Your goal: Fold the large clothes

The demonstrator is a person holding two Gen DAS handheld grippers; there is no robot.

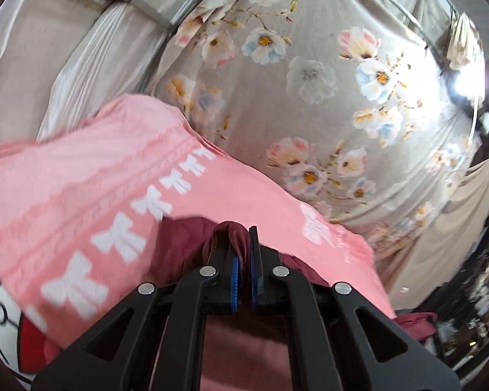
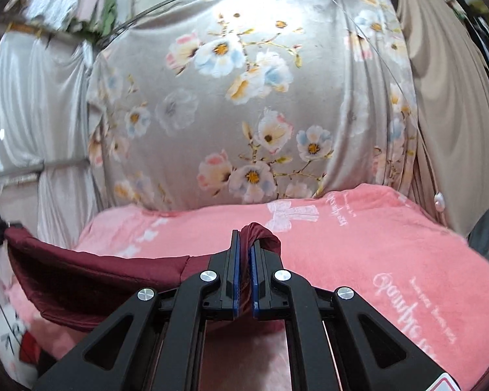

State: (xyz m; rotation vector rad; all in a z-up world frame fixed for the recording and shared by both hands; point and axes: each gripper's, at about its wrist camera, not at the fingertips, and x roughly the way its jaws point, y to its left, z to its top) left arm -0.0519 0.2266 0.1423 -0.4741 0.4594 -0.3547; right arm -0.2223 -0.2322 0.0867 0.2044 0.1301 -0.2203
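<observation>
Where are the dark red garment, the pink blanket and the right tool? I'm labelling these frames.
dark red garment [image 2: 91, 280], right wrist view, stretched panel.
pink blanket [image 2: 358, 247], right wrist view, top surface.
right tool [image 2: 244, 254], right wrist view, between fingertips.

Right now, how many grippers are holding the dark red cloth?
2. The left gripper is shut on one bunch of the dark red cloth; the right gripper is shut on another, above the pink blanket. The cloth's lower part is hidden.
</observation>
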